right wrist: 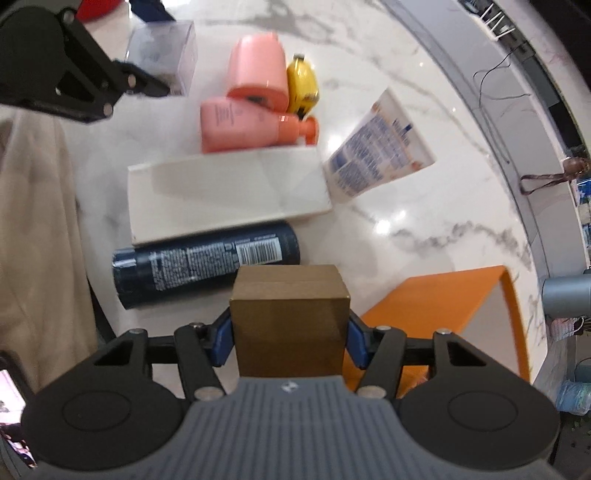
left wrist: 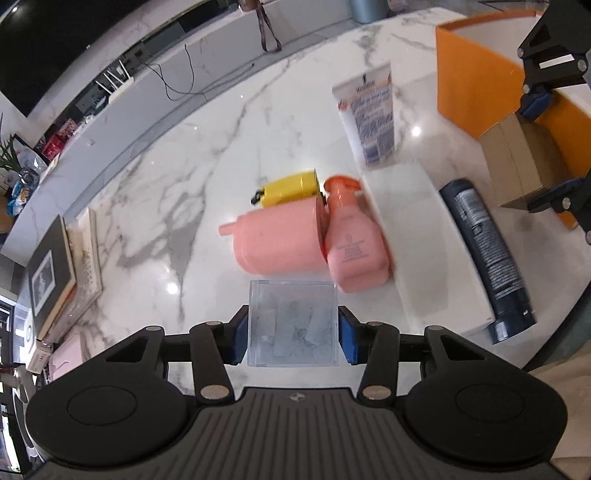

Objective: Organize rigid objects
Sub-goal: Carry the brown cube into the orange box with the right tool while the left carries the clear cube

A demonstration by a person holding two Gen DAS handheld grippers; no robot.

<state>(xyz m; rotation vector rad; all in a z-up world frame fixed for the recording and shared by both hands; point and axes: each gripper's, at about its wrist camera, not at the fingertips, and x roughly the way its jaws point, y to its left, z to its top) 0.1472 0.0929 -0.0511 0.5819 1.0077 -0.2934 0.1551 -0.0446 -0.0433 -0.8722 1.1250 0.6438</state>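
My left gripper [left wrist: 293, 338] is shut on a clear plastic box [left wrist: 293, 321], its blue pads pressing both sides, above the marble table [left wrist: 184, 155]. My right gripper [right wrist: 290, 341] is shut on a brown cardboard box [right wrist: 290, 314], held beside an orange bin [right wrist: 443, 302]. In the left wrist view the brown box [left wrist: 517, 162] shows at the right in front of the orange bin [left wrist: 469, 85]. On the table lie a pink container [left wrist: 277, 240], a pink pump bottle [left wrist: 351, 251], a yellow item [left wrist: 288, 188], a white tube [left wrist: 373, 114], a flat white box [left wrist: 410, 236] and a dark blue can [left wrist: 484, 254].
Framed pictures [left wrist: 55, 269] are stacked at the table's left edge. A beige cloth [right wrist: 33, 240] hangs at the left of the right wrist view. A black cable [left wrist: 177, 81] and a strap [left wrist: 267, 33] lie on the far counter. A grey cylinder [right wrist: 565, 295] stands past the bin.
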